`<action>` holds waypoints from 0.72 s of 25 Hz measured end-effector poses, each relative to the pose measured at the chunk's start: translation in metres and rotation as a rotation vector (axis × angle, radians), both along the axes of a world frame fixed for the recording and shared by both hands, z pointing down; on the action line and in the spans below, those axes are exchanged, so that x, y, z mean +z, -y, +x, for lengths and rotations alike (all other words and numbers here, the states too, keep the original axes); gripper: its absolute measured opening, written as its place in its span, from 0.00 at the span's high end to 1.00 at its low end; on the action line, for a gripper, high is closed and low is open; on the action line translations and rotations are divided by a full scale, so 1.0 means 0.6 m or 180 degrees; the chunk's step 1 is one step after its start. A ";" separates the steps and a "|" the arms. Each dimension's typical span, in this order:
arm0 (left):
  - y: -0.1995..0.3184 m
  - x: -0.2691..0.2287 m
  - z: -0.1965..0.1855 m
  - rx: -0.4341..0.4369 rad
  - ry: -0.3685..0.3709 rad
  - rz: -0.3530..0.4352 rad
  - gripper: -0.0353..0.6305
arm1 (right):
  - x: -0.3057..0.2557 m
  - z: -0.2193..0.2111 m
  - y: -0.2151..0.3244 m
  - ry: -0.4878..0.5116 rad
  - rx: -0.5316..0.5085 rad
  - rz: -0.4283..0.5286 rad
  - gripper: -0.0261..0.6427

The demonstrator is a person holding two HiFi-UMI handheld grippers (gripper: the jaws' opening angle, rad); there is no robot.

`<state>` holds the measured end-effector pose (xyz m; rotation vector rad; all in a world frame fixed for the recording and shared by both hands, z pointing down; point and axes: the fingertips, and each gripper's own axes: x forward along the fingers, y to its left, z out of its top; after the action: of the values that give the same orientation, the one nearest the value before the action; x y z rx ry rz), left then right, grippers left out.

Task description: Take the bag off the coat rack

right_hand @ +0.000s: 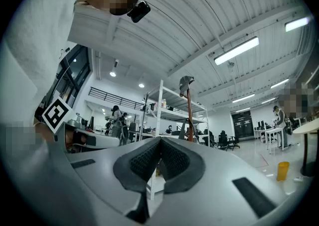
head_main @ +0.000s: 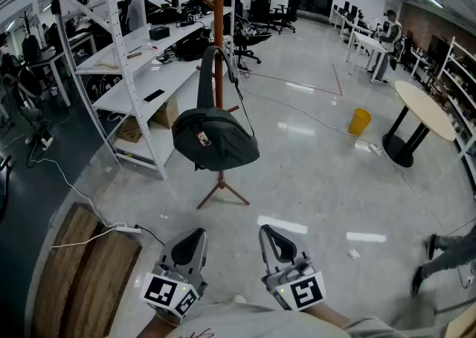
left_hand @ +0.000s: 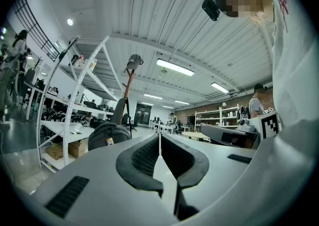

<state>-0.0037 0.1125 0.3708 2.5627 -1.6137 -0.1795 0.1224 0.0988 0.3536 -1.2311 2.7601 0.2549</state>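
While the bag (head_main: 214,139) hangs, left gripper (head_main: 190,242) and right gripper (head_main: 276,241) (both closed) hover.

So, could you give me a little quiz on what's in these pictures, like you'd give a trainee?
1. True or false: the bag hangs from the coat rack.
2. The bin on the floor is: A red, B yellow, C blue.
3. Fill in: the left tool and the right tool both have their jaws ___, with nothing between them.
Key: 1 true; 2 B; 3 shut.
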 end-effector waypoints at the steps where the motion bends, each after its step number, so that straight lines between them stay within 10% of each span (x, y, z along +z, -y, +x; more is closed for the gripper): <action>1: 0.001 0.000 0.000 0.0005 -0.0012 -0.0008 0.91 | -0.004 -0.001 0.000 0.0088 -0.0020 0.0025 0.93; 18: 0.012 0.001 0.024 -0.0061 -0.0082 0.0008 0.91 | -0.012 0.028 0.007 0.0243 -0.0140 0.0101 0.93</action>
<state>0.0109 0.1051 0.3712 2.5368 -1.6305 -0.2155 0.1391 0.0947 0.3465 -1.1466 2.7041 0.2414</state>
